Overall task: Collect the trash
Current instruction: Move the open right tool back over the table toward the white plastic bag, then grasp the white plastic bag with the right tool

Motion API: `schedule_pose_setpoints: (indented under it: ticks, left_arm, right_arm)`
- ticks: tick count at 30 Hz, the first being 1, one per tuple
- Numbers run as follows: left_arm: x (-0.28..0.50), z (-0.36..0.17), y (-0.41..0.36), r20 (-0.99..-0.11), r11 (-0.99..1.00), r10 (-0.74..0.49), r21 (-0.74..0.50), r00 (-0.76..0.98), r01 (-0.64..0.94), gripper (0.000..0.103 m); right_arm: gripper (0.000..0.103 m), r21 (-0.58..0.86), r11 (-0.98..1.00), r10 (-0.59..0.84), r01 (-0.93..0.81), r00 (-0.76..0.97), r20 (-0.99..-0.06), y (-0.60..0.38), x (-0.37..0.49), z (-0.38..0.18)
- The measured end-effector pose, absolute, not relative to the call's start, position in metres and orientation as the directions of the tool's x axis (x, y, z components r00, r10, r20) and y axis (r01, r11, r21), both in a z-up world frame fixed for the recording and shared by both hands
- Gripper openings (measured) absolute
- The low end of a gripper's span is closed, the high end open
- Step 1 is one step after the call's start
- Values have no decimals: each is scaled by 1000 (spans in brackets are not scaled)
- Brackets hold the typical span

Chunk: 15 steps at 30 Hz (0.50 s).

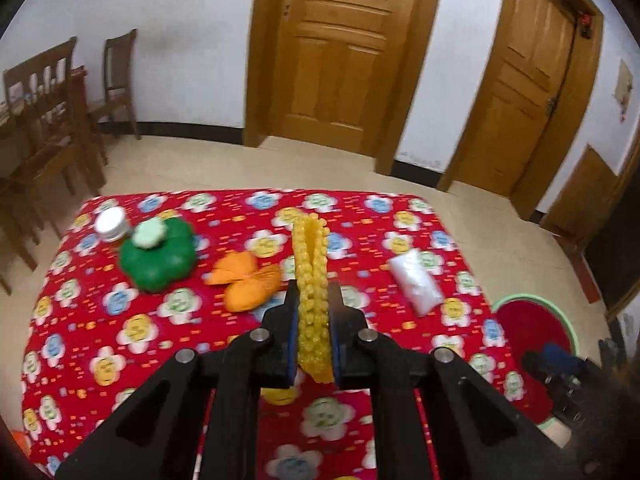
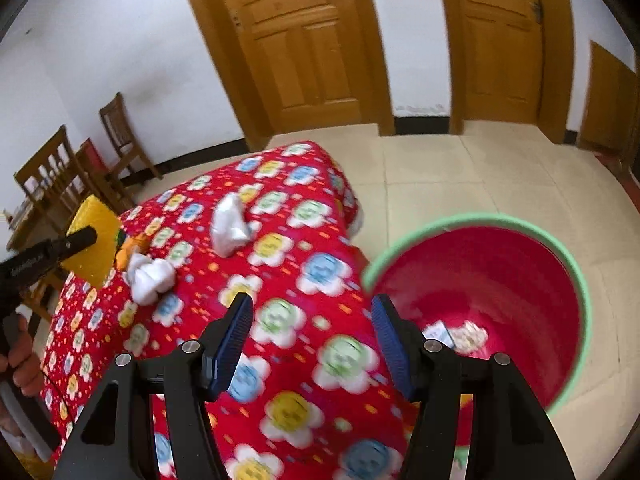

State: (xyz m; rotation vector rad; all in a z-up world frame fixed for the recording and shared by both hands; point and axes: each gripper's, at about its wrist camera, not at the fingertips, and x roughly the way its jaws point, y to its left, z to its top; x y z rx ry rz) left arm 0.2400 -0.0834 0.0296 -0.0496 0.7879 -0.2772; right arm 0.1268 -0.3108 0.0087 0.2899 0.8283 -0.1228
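Note:
My left gripper [image 1: 313,292] is shut on a yellow bumpy plastic sheet [image 1: 310,264], folded and held above the red flowered tablecloth [image 1: 120,360]. The right wrist view shows that yellow sheet [image 2: 94,240] at the far left, clamped in the left gripper [image 2: 86,236] with a hand below it. My right gripper [image 2: 312,308] hangs open with nothing between its blue pads, over the table's right edge. A red bin with a green rim [image 2: 480,280] stands on the floor to its right, with paper scraps [image 2: 460,334] inside. A clear plastic bag [image 1: 414,280] and crumpled white paper [image 2: 150,276] lie on the cloth.
An orange wrapper [image 1: 244,280], a green flower-shaped container [image 1: 158,256] and a white-lidded jar [image 1: 112,224] sit at the table's far left. Wooden chairs [image 1: 44,120] stand left of the table; two wooden doors [image 1: 340,52] line the wall. Tiled floor [image 2: 460,168] surrounds the bin.

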Motion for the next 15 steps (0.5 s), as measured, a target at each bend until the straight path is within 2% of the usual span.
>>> schedule_pose_setpoints:
  ticks: [6,15]
  left_arm:
    - [250,10,-51,-722,984,-177,-119,669,131,11]
    - [261,-15,-23,-735,986,-156,-153,660,62,11]
  right_arm:
    - [63,183,970,33,157,666,-745,-279,171,3]
    - [63,142,975,2,168,641,-768,-262,231,-23]
